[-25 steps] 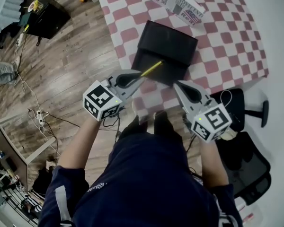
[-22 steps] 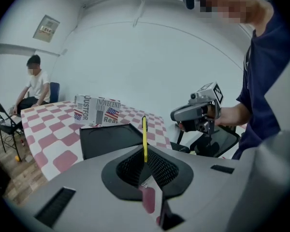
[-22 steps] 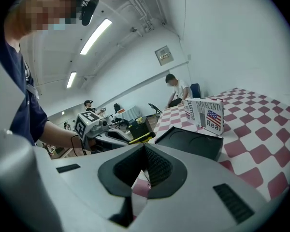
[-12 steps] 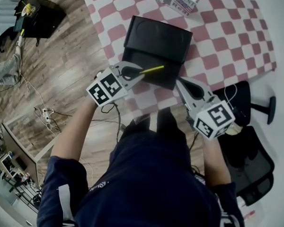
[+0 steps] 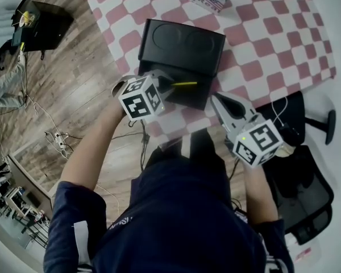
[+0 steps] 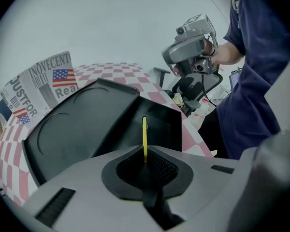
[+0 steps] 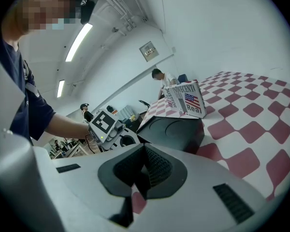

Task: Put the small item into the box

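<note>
Stick (image 5: 186, 84) clamped in left gripper (image 5: 169, 85), poking out over open box (image 5: 182, 44) at frame centre, not yet dropped. Right gripper (image 5: 217, 101) lower right, jaws together, empty. Remaining: lower, release.

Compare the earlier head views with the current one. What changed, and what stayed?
The left gripper, shut on the yellow stick, has rotated, and the stick has swung from slanted to nearly level over the open black box. The right gripper stays shut and empty beside the box.
</note>
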Available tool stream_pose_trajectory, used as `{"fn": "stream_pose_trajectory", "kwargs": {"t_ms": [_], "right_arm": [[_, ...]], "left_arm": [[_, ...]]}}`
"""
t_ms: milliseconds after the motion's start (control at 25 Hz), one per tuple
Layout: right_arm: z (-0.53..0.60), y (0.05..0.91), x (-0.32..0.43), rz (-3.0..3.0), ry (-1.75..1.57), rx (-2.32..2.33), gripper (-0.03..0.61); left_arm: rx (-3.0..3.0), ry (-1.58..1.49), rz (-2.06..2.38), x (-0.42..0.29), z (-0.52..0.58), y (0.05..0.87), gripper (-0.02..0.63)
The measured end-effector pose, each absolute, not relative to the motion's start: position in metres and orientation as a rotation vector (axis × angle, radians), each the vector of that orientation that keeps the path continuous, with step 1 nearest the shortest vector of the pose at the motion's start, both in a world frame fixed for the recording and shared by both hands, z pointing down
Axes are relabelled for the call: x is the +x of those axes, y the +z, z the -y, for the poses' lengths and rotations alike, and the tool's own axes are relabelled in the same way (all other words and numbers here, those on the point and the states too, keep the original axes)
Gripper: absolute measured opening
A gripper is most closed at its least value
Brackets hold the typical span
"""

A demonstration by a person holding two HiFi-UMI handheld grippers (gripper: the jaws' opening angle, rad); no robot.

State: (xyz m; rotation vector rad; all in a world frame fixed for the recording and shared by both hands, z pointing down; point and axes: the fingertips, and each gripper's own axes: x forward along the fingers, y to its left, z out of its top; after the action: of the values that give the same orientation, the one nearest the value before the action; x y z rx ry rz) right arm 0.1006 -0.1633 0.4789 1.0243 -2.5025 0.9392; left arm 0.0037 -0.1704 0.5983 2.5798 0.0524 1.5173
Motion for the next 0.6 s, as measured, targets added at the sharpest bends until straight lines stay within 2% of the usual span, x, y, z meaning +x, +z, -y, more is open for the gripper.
{"fn": "stream_pose_trajectory", "kwargs": {"t_ms": [600], "right_arm": [[0.173, 0.491, 0.107, 2.467, 0.96, 1.027, 0.015]], "left_arm": [[2.452, 1.718, -0.086, 0.001, 0.171, 0.634, 0.048]]}}
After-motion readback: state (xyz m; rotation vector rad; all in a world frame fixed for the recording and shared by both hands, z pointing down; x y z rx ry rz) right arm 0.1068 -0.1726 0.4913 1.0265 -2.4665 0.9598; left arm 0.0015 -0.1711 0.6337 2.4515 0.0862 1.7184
